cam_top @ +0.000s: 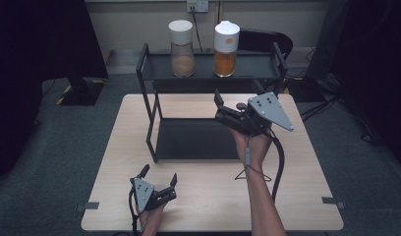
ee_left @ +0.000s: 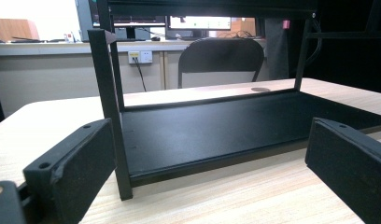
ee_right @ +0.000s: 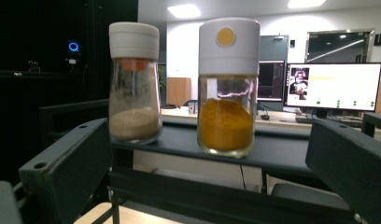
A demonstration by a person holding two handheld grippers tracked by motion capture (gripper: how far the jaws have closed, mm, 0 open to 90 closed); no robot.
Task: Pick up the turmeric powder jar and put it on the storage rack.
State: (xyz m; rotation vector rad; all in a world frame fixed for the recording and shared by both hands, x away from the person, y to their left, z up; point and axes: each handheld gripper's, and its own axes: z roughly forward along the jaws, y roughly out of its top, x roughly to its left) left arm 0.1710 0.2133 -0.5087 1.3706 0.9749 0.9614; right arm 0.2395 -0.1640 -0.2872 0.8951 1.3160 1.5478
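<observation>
A black two-tier metal rack (cam_top: 150, 103) stands at the back of the light wooden table (cam_top: 297, 196). On its top shelf (ee_right: 282, 151) stand two white-capped glass jars: one with beige powder (cam_top: 182, 49) (ee_right: 134, 84), one with orange powder (cam_top: 225, 49) (ee_right: 227, 88). My right gripper (cam_top: 219, 108) (ee_right: 212, 163) is held up in front of the top shelf, open, facing both jars and touching neither. Low near the table's front edge, my left gripper (cam_top: 159, 173) (ee_left: 212, 163) is open and empty. It faces the rack's bare lower shelf (ee_left: 212, 126).
A black chair (ee_left: 221, 56) stands behind the table. Monitors (ee_right: 333, 86) and a desk sit farther back. Dark equipment stands on the floor at both sides. The rack's front left post (ee_left: 111, 116) rises close ahead of the left gripper.
</observation>
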